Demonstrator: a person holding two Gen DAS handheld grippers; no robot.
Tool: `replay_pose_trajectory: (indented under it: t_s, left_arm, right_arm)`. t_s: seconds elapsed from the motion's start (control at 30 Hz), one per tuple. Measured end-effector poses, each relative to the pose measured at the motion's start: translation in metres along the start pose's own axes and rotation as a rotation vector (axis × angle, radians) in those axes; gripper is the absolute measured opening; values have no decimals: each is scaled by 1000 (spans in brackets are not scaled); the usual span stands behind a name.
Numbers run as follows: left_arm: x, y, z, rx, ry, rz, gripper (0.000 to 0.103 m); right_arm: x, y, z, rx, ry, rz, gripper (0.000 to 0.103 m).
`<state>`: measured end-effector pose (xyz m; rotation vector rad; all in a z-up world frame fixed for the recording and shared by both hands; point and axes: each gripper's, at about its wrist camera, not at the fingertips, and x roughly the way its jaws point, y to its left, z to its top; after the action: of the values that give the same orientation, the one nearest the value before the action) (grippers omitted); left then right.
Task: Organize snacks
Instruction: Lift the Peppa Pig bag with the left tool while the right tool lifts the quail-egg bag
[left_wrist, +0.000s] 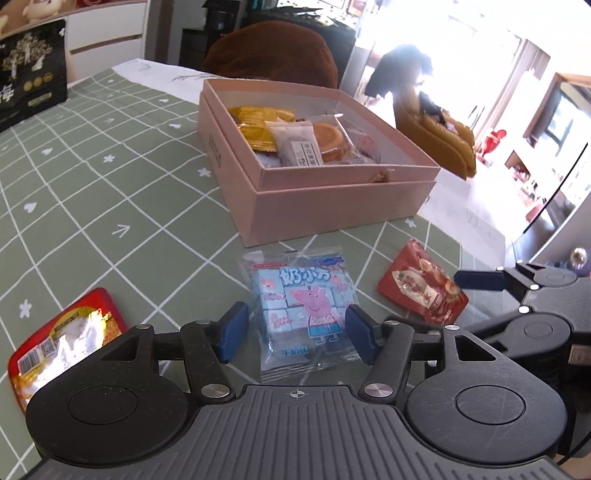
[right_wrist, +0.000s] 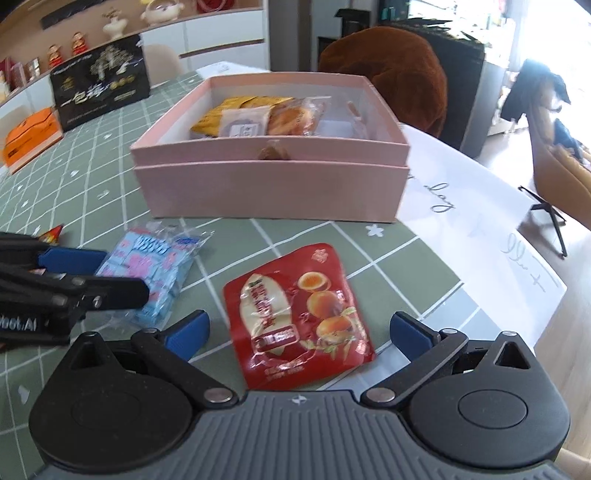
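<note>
A pink box (left_wrist: 325, 206) (right_wrist: 273, 184) stands on the green checked tablecloth and holds several wrapped snacks (left_wrist: 295, 138). My left gripper (left_wrist: 293, 334) is open, its blue pads either side of a light-blue Peppa Pig candy bag (left_wrist: 303, 306) lying flat in front of the box; this bag also shows in the right wrist view (right_wrist: 155, 269). My right gripper (right_wrist: 299, 332) is open around a red egg snack packet (right_wrist: 299, 317), also seen in the left wrist view (left_wrist: 421, 288). A red noodle-style packet (left_wrist: 62, 339) lies at the left.
A black gift bag (right_wrist: 99, 81) and an orange box (right_wrist: 31, 138) stand at the table's far left. White paper with writing (right_wrist: 480, 206) lies at the right table edge. A brown chair back (right_wrist: 388, 70) is behind the box. The left gripper (right_wrist: 70, 288) reaches in beside the blue bag.
</note>
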<state>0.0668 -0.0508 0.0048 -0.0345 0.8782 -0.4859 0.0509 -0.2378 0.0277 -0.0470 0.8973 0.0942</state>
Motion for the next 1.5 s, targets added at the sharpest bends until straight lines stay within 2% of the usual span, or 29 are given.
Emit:
replay_pose_trajectory:
  t_s: [0.13,0.33,0.53,0.67,0.77,0.83,0.93,1.17,1.27,1.37,1.47,1.5]
  left_arm:
    - [6,-8,5,40,15,30,68]
    - [24,-22,24,22,58,79,74]
    - [34,-34,32,42,101,122,75]
    - [38,-38,36,35,107,130,76]
    - [46,-49,36,113,106,165,78]
    - [47,-53,33,158,101,182,75]
    - [34,-46,23,148,84,147,66]
    - [-9,-32,-15,81,91,127,66]
    - [-22,-30,-29,78,85,132,66]
    - [-27,-33,-36,91,80,134,66]
    - [-27,-35,-36,95,90,142,66]
    - [-27,-35,-35,98,95,145,66]
  right_arm:
    - [-3,1,-3,-21,13,19,103]
    - [-12,-2,-13,-25,6,27,102]
    - [-14,-6,-14,-51,21,51,102]
    - [-19,-10,-11,-63,19,24,98]
    - [-24,-16,-9,-70,9,25,98]
    - [-27,-19,-8,-80,13,21,98]
    - [-31,-22,-7,-87,10,6,98]
    - [-32,-22,3,-68,7,62,98]
    - [-23,-14,9,-82,22,104,98]
    - [-8,-8,14,-85,44,104,98]
    - [2,-3,19,-88,80,73,83]
    - [0,0,20,-106,87,79,73]
